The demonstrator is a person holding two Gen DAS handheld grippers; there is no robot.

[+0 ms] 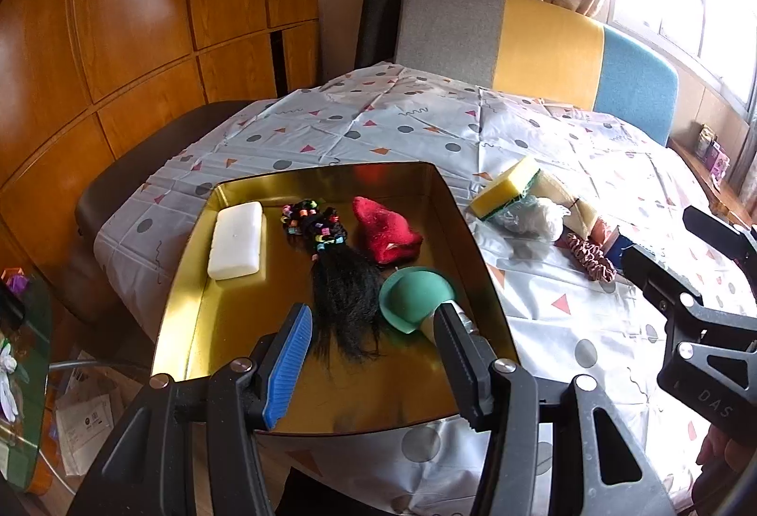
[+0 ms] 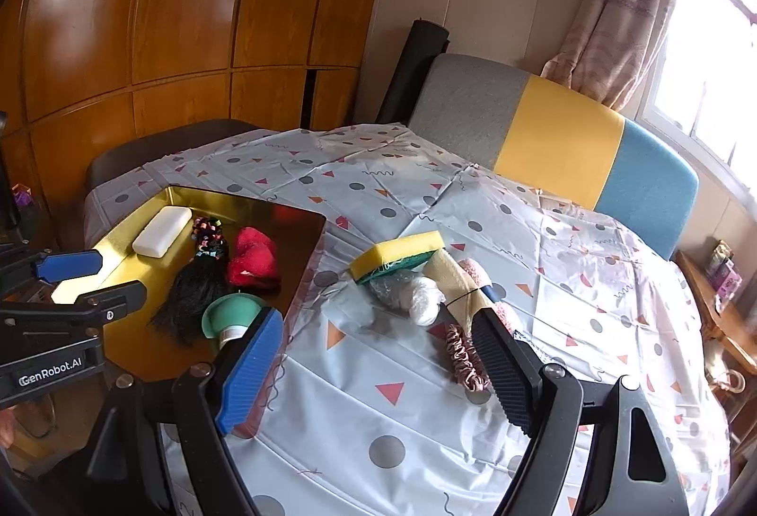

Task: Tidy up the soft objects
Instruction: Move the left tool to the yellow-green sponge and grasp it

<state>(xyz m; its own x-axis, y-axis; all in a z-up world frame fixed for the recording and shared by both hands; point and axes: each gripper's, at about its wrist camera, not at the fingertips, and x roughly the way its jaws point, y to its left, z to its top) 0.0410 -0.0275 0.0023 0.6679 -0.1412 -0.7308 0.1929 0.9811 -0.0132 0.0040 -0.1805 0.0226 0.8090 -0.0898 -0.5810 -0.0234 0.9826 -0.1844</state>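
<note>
Tray [image 1: 189,260] held white block [image 1: 235,240], beaded hairpiece [image 1: 331,270] lengthwise, tips toward camera, red plush [image 1: 385,232], green funnel [image 1: 411,300]. Left gripper [image 1: 374,350] and right gripper [image 2: 378,355] gaped wide, empty.

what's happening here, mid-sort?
A person with two handheld grippers is sorting soft items into a gold tray. Already in it: white block, beaded black hairpiece, red plush, green funnel-shaped piece. Left gripper hangs open over the tray. Right gripper is open above the cloth, by the pink scrunchie; the yellow sponge waits outside.
</note>
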